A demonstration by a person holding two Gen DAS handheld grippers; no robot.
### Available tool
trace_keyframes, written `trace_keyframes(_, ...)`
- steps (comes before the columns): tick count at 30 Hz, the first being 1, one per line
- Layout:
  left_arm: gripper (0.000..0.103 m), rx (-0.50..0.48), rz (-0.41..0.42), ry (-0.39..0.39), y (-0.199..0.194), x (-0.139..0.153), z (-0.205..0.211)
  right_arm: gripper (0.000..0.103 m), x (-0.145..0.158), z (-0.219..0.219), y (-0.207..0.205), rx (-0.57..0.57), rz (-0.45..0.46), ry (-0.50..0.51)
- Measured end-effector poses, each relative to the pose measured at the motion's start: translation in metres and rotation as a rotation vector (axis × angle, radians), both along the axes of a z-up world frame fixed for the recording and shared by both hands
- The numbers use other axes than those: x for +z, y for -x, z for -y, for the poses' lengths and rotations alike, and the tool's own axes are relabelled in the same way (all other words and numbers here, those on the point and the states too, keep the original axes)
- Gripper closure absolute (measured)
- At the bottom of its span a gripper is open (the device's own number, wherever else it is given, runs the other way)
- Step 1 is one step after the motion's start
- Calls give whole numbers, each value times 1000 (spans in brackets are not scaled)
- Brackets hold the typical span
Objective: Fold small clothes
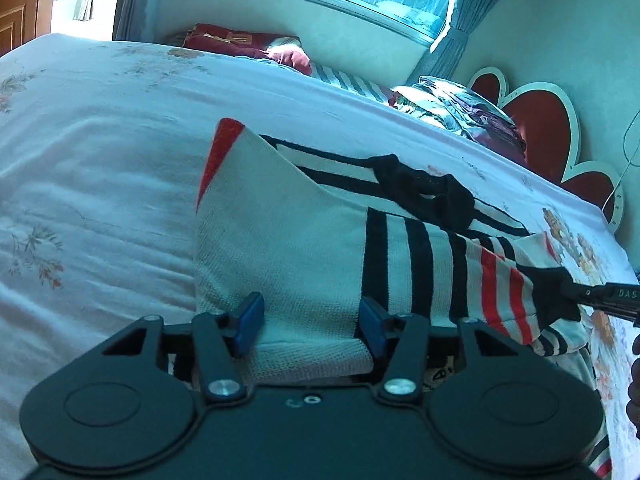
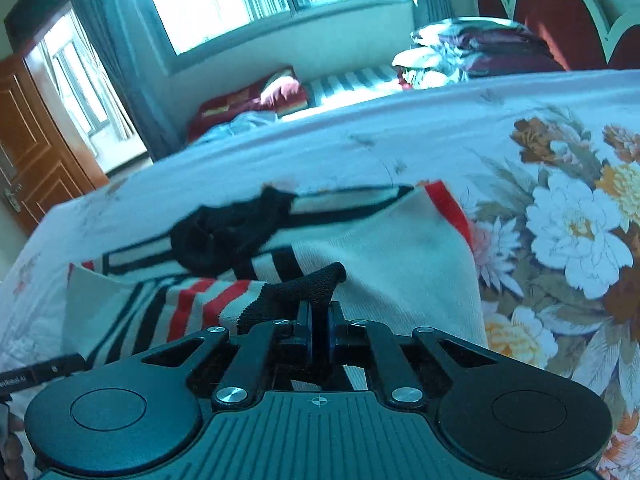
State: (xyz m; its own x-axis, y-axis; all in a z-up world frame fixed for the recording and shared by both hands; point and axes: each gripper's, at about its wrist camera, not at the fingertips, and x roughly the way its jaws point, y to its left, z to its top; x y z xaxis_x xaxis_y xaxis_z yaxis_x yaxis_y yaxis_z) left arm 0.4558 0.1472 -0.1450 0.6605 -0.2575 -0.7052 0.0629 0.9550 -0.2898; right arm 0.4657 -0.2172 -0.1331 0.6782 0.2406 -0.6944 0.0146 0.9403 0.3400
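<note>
With the right gripper (image 2: 319, 326) pinching the sweater's (image 1: 288, 240) black cuff (image 2: 308, 286) and the left gripper (image 1: 310, 326) clamping its white hem, the black sock (image 1: 424, 192) lying atop the sweater is risking getting folded inside.

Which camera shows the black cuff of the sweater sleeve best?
The right wrist view: the black cuff sits centre frame, pinched in the shut right gripper. The left wrist view shows the cuff only small at its right edge.

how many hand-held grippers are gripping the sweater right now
2. The left hand-held gripper clamps a folded white edge of the sweater; the right hand-held gripper pinches its black sleeve cuff.
</note>
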Motion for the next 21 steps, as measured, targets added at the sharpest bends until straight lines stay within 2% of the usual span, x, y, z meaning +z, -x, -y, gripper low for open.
trace_keyframes(4, 51, -24, -7, -17, -3, 2, -2, 97, -23, 6, 0, -26, -76, -20)
trace_keyframes(8, 40, -27, 46, -40, -21, 12, -7, 96, -11, 16, 3, -86, -14, -22)
trace_keyframes(11, 40, -35, 62, -66, -57, 14, -8, 96, -8, 22, -15, -87, -20, -34)
trace_keyframes(13, 40, -51, 26, -104, -86, 8, -8, 97, -11, 19, -31, -41, -25, -26)
trace_keyframes(14, 41, -49, -20, -133, -102, 0, -8, 97, -15, 16, -39, -19, -46, 7)
trace_keyframes(15, 40, -57, -31, -143, -112, -4, -9, 97, -21, 13, -47, -11, -75, 49)
trace_keyframes(17, 40, -59, -23, -155, -119, -5, -9, 97, -28, 17, -54, -19, -81, 66)
trace_keyframes(19, 44, -61, -21, -183, -114, 2, -5, 96, -21, 14, -55, -39, -98, 94)
trace_keyframes(21, 41, -80, 37, -172, -93, 16, 2, 96, -6, 7, -45, -53, -43, 113)
